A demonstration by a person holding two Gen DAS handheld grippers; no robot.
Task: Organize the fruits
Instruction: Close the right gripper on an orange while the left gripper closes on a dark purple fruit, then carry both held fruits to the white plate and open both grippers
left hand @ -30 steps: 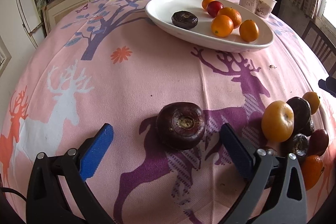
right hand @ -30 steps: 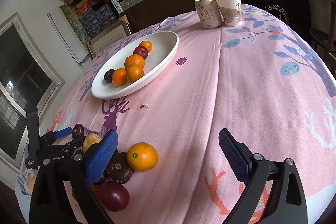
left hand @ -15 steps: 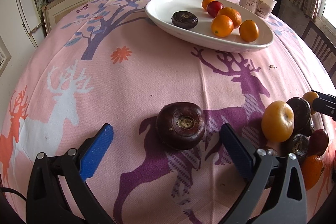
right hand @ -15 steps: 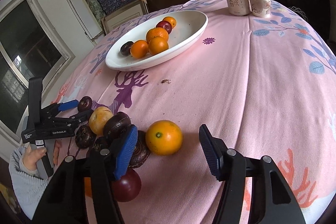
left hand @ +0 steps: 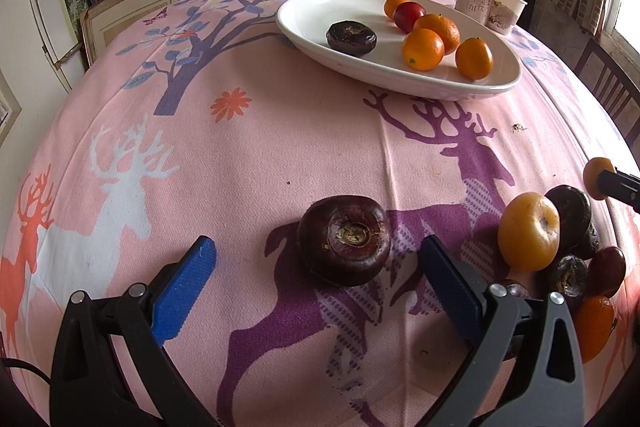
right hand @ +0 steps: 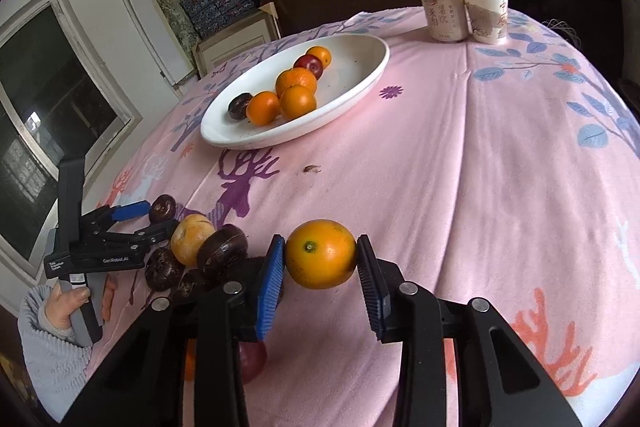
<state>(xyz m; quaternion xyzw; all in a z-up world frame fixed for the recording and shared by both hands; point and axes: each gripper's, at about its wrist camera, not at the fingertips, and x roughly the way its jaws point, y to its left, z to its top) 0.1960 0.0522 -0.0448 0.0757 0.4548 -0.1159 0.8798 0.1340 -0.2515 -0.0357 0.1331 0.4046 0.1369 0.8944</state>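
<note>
A white oval plate (left hand: 312, 27) (right hand: 360, 83) at the far side of the table holds several oranges, a red plum and a dark fruit. My left gripper (left hand: 316, 263) is open, its jaws on either side of a dark purple fruit (left hand: 344, 239) lying on the cloth, not touching it. My right gripper (right hand: 320, 263) is shut on an orange (right hand: 320, 253). A pile of dark fruits, a yellow-orange fruit (left hand: 528, 231) (right hand: 192, 239) and plums lies between the two grippers.
A drink can (right hand: 444, 11) and a paper cup (right hand: 486, 13) stand at the far edge behind the plate. The table carries a pink deer-print cloth (left hand: 280, 155). A wooden chair (left hand: 608, 83) stands to the right. Shelves and boxes fill the background.
My right gripper moved left onto the loose orange and closed on it. My left gripper has stayed open around the dark fruit.
</note>
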